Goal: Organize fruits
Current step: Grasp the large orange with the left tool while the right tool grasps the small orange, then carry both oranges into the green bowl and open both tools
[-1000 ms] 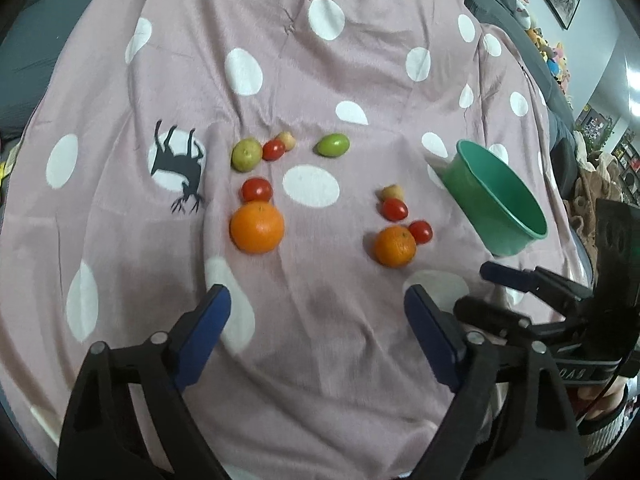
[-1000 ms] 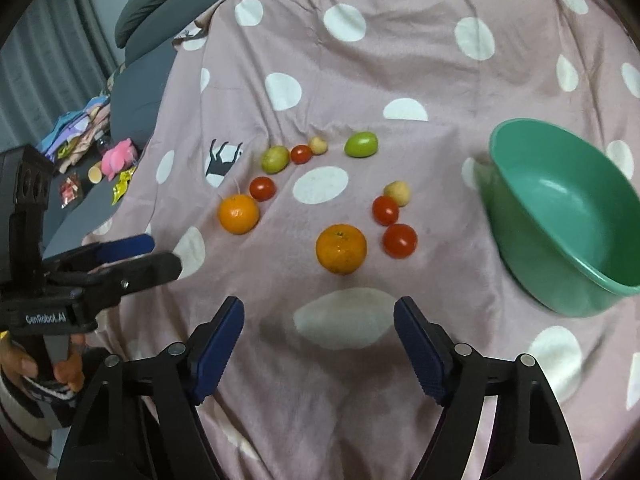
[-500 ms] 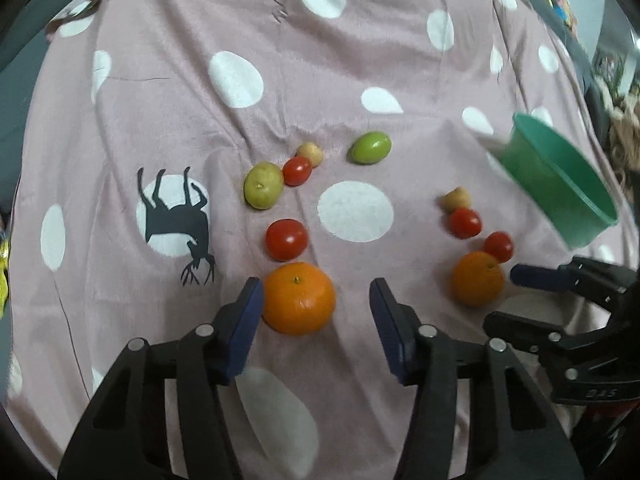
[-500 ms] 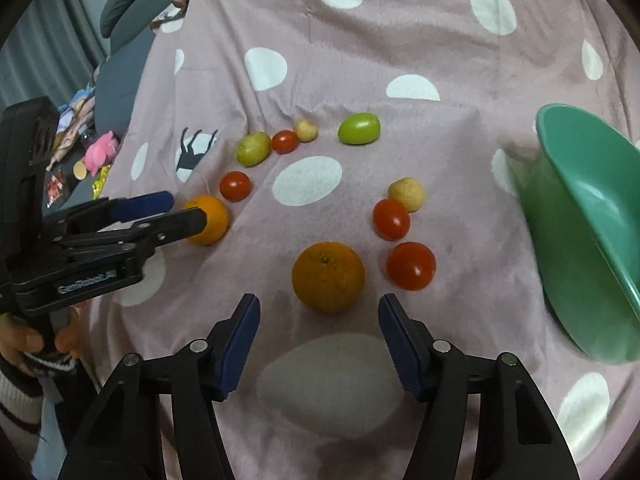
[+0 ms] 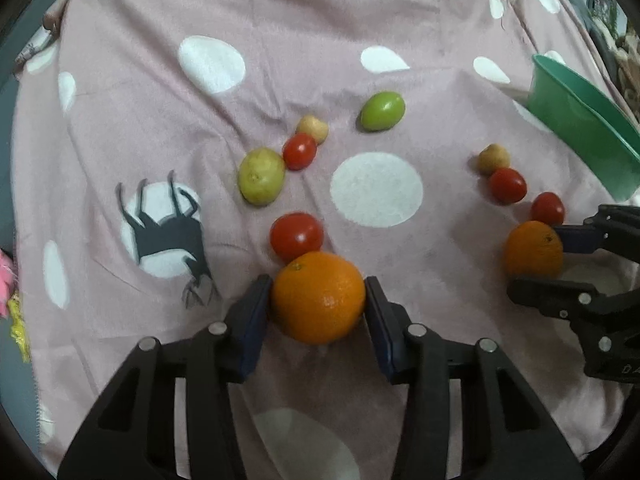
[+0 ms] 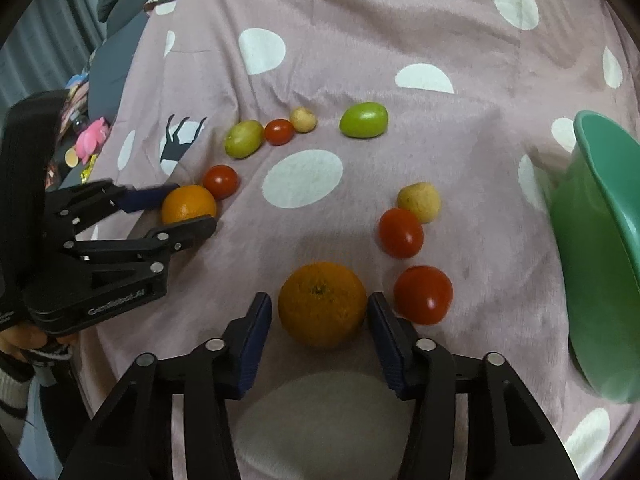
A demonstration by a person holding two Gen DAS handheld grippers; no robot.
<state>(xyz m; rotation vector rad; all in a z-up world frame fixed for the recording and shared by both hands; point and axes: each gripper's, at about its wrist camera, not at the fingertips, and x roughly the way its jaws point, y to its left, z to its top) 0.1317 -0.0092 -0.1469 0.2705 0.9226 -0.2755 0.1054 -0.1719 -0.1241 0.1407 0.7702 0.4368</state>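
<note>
Two oranges lie on a pink spotted blanket (image 5: 400, 20). My left gripper (image 5: 318, 285) has its blue pads against both sides of the left orange (image 5: 318, 304), and its jaws are closing. In the right wrist view that gripper (image 6: 190, 206) and its orange (image 6: 186, 204) sit at the left. My right gripper (image 6: 320, 300) straddles the right orange (image 6: 322, 304); its jaws are closing, with a thin gap at the left pad. A tilted green bowl (image 6: 596, 220) stands at the right.
Red tomatoes (image 6: 423, 294) (image 6: 401, 232) and a small yellow fruit (image 6: 419, 202) lie just right of the right orange. A tomato (image 5: 296, 236) touches the left orange; a yellow-green fruit (image 5: 262, 176) and a green fruit (image 5: 382, 111) lie farther back. Toys sit off the blanket's left edge.
Both grippers moved forward and down onto the oranges, and their jaws narrowed from wide open to around the fruit. The left gripper also rolled.
</note>
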